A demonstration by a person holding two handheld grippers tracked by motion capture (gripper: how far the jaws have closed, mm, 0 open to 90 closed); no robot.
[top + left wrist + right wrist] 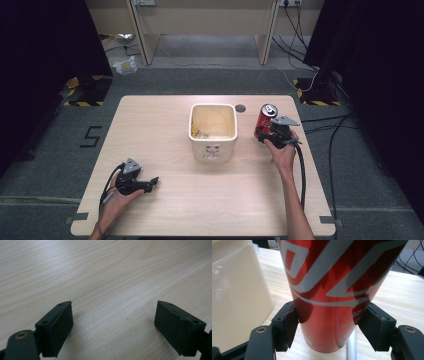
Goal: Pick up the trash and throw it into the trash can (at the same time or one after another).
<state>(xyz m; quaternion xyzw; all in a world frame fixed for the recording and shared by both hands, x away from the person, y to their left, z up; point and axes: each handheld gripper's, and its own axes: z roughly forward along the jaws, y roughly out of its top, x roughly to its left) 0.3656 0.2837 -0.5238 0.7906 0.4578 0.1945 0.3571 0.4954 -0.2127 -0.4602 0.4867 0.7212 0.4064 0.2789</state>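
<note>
The jaws of the right gripper (329, 325) sit on both sides of a red soda can (332, 290), one black pad against each side of it, low down on the can. They are holding it. In the right gripper view the can looks big and close, with white letters on the red, and it leans a little. In the high view the can (266, 118) is on the right part of the desk (165, 200), with its silver top showing, and the right gripper (263, 134) is right against it. The person's right hand (283, 152) holds that gripper from behind, and a black cable runs back from it along the arm.

Just beside the can, to its left, is a cream plastic bin (212, 131) with its top open. I can see some small bits at the bottom of it, but I cannot tell what they are. In the right gripper view the bin's pale wall (237, 290) is at the left, near the can but not touching it.

The jaws of the left gripper (113, 322) are wide apart with nothing between them but bare wood. In the high view the left gripper (150, 184) is low over the desk near the front left, well apart from the bin and the can, held in the person's left hand (119, 197).
</note>
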